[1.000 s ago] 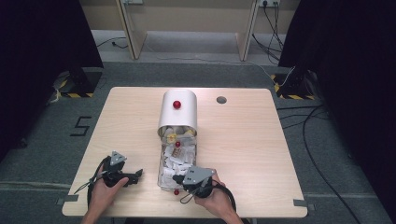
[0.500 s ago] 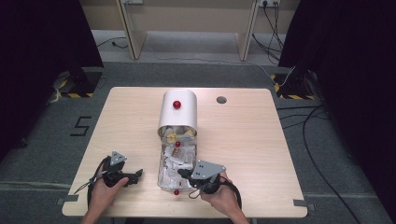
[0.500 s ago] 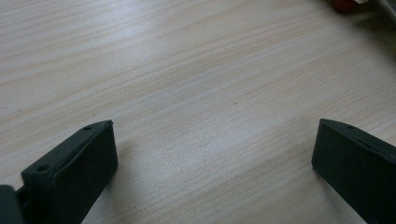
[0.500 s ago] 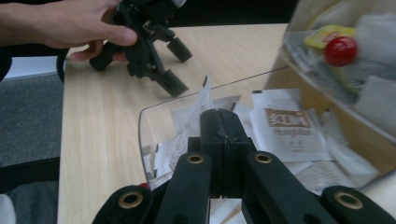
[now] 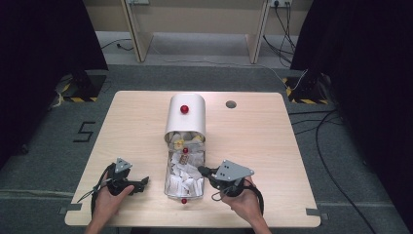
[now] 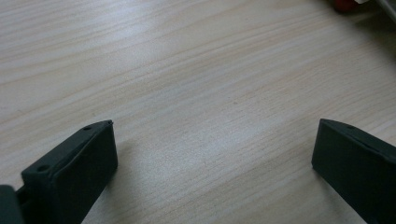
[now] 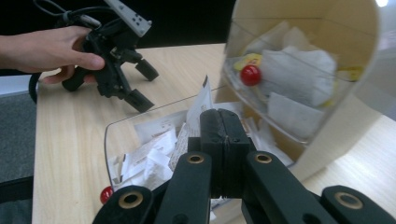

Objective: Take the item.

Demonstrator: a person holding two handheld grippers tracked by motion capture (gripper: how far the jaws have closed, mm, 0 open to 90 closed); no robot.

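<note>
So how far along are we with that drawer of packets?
Done: the clear drawer is pulled out of the white box, packets exposed. In hand: the right claw is shut over the drawer, with a packet upright at its tip; I can't tell if it's pinched. The left claw rests open on the table. Left: lifting a packet out, probably closing the drawer.

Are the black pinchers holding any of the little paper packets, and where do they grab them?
Nothing is held. The left gripper is open over bare table. The right gripper has its fingers shut together above the clear drawer of packets, with nothing between them.
</note>
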